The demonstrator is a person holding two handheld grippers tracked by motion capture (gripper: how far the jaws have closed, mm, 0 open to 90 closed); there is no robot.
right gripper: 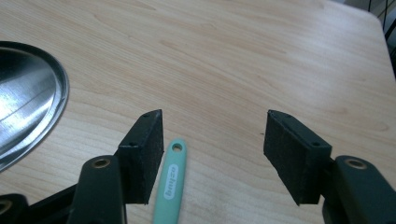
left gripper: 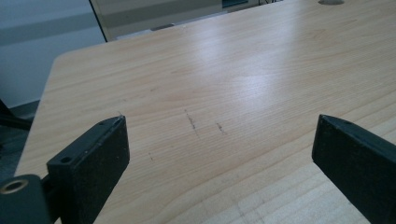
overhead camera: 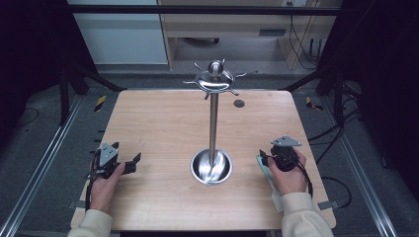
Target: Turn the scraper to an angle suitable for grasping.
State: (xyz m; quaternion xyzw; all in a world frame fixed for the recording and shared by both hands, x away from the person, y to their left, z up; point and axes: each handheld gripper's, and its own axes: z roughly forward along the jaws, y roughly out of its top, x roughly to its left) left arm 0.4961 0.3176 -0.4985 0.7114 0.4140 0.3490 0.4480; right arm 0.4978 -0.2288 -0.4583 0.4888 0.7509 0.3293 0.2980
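Tools both idle: left tool (overhead camera: 129, 163) and right tool (right gripper: 212, 154) gape empty, mint-green plastic handle (right gripper: 171, 184) lying between the right's jaws, lower middle, ready for grabbing.

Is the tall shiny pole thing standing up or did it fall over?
Standing up. The metal stand rises straight from its round base on the table.

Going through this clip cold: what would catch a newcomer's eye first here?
The tall shiny metal stand at the middle of the wooden table, with a round dish base, a ball on top and hooks spreading outward. Next, the two open grippers: the left gripper near the table's left edge, and the right gripper with a mint-green handle lying flat beside one jaw.
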